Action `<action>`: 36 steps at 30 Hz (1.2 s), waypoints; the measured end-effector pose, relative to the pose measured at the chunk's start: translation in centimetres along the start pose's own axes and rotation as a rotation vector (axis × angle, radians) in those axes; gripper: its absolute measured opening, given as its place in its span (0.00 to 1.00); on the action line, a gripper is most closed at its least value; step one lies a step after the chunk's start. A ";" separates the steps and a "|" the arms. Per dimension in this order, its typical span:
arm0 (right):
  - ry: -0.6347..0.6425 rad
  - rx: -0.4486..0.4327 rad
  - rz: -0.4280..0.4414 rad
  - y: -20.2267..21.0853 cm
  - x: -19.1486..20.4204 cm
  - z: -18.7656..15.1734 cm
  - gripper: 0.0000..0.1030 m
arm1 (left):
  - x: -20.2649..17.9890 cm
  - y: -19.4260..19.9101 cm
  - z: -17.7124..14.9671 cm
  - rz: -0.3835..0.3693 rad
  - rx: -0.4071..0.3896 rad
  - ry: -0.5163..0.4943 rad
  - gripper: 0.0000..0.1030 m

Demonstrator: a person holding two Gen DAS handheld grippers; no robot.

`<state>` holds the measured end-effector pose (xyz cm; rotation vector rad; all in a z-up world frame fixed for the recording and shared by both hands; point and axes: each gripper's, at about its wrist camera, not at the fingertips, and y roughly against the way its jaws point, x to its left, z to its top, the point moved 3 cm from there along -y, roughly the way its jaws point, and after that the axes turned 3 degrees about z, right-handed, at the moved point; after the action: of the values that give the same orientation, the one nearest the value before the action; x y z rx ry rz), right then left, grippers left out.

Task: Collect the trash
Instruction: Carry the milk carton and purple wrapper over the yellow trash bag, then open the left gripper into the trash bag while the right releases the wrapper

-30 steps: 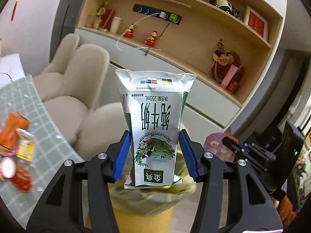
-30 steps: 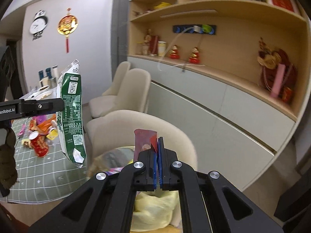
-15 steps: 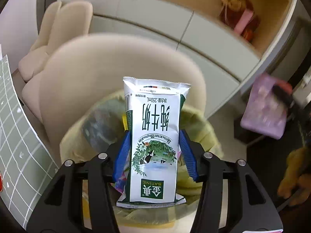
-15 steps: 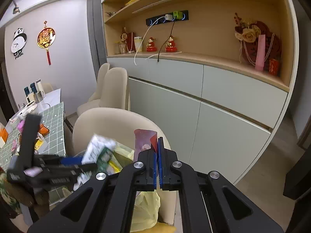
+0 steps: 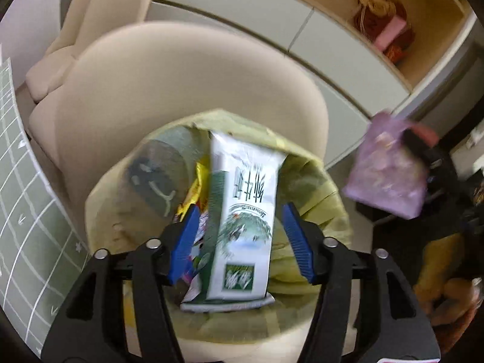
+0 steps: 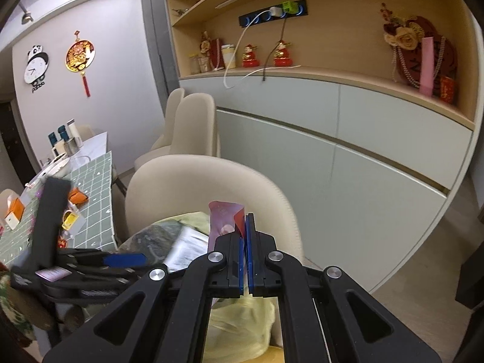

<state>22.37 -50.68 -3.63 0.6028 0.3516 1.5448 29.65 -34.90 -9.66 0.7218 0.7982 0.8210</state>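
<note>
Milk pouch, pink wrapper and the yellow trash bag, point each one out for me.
milk pouch (image 5: pixel 245 220): left wrist view, its printed front.
pink wrapper (image 6: pixel 222 222): right wrist view, the flat part above the pads.
yellow trash bag (image 5: pixel 314 187): left wrist view, its right rim.

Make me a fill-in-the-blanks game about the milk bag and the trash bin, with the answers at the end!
1. The milk pouch is white and ____.
2. Below the pouch waits a bin lined with a ____ bag.
3. The left gripper has ____ pads, and its jaws are opening, no longer pressing the pouch between them.
4. The right gripper is shut on a ____ wrapper.

Missing words: green; yellow; blue; pink
</note>
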 end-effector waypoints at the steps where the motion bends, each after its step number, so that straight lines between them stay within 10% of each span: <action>1: 0.002 0.005 0.008 -0.3 0.3 0.0 0.04 | 0.5 1.2 0.0 -0.002 -0.028 0.010 0.56; 12: 0.002 0.129 0.191 -4.7 5.4 -1.4 0.05 | 5.3 9.4 -1.4 0.097 -0.171 0.018 0.58; 17: 0.029 0.150 0.172 -5.5 6.7 -2.0 0.07 | 7.3 11.0 -2.2 0.117 -0.174 0.057 0.58; 21: 0.025 0.144 0.163 -4.9 7.0 -2.3 0.31 | 9.3 12.1 -3.7 0.143 -0.166 0.073 0.59; 36: 0.080 0.071 0.203 -2.1 14.7 -2.0 0.38 | 20.5 20.8 -9.2 0.286 -0.288 0.201 0.59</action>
<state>23.24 -35.71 -4.13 0.6485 0.4174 1.7602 23.79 -5.35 -4.20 0.5064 0.7438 1.2542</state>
